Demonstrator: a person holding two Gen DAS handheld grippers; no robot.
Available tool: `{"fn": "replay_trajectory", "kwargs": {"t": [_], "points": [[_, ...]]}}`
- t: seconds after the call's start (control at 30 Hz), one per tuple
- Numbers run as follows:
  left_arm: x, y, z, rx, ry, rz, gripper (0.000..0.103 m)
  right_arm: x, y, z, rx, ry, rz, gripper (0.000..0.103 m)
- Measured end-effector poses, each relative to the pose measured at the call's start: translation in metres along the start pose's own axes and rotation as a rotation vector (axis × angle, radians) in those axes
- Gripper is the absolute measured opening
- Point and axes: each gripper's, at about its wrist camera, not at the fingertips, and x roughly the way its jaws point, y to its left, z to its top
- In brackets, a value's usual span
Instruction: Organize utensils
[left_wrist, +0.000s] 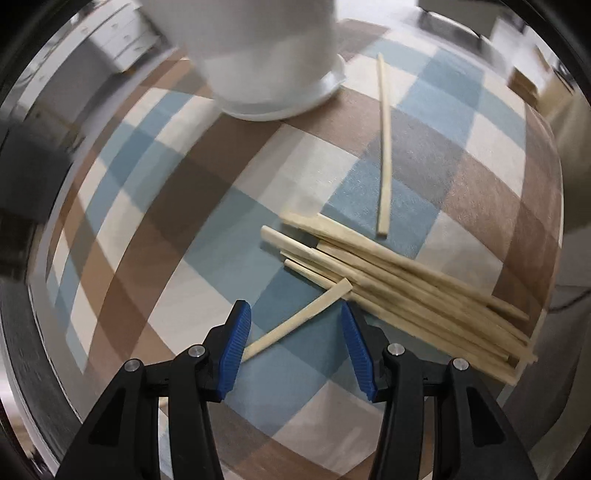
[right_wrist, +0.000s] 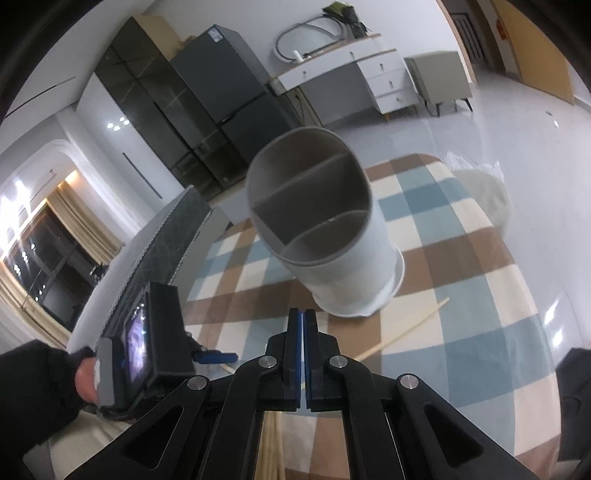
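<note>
A white utensil holder (left_wrist: 266, 66) with divided compartments (right_wrist: 332, 236) stands on the checked tablecloth (left_wrist: 147, 221). In front of it lies a pile of several wooden chopsticks (left_wrist: 406, 288). One chopstick (left_wrist: 384, 147) lies apart, pointing toward the holder. Another single chopstick (left_wrist: 317, 302) lies slantwise between the jaws of my left gripper (left_wrist: 293, 308), which points down at the table and is open; its pads do not touch the stick. My right gripper (right_wrist: 303, 314) hovers in front of the holder, shut, with nothing seen between its pads.
A gloved hand (right_wrist: 55, 376) holds the left gripper's body at the lower left of the right wrist view. A chair back (right_wrist: 162, 251) stands behind the table's far edge. A white bag (right_wrist: 484, 195) lies off the table's right side. A fridge and drawers stand beyond.
</note>
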Motion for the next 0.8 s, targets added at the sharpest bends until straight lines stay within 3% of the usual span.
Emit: {"fn": "replay_trajectory", "kwargs": {"t": [0.13,0.2,0.3,0.37,0.53,0.67,0.8], "points": [[0.0,0.005,0.003,0.037,0.027,-0.049,0.044,0.005,-0.006,0.001,0.027,0.019,-0.003,0.003],[0.0,0.007,0.006,0.048,0.049,-0.123,0.02,0.006,-0.007,0.001,0.027,0.031,-0.007,0.003],[-0.002,0.003,0.008,0.07,0.054,-0.137,0.006,0.009,-0.004,0.001,-0.002,0.055,-0.025,0.005],[-0.003,0.002,0.007,0.058,0.052,-0.14,0.003,0.013,0.0,0.0,-0.043,0.086,-0.052,0.013],[-0.016,0.019,-0.005,-0.12,-0.01,-0.162,0.003,0.026,0.012,0.002,-0.146,0.188,-0.053,0.033],[-0.039,0.05,-0.025,-0.342,-0.112,-0.215,0.003,0.049,0.029,0.004,-0.319,0.326,-0.037,0.037],[-0.06,0.073,-0.053,-0.524,-0.209,-0.236,0.003,0.078,0.054,-0.008,-0.607,0.506,-0.027,0.037]]}}
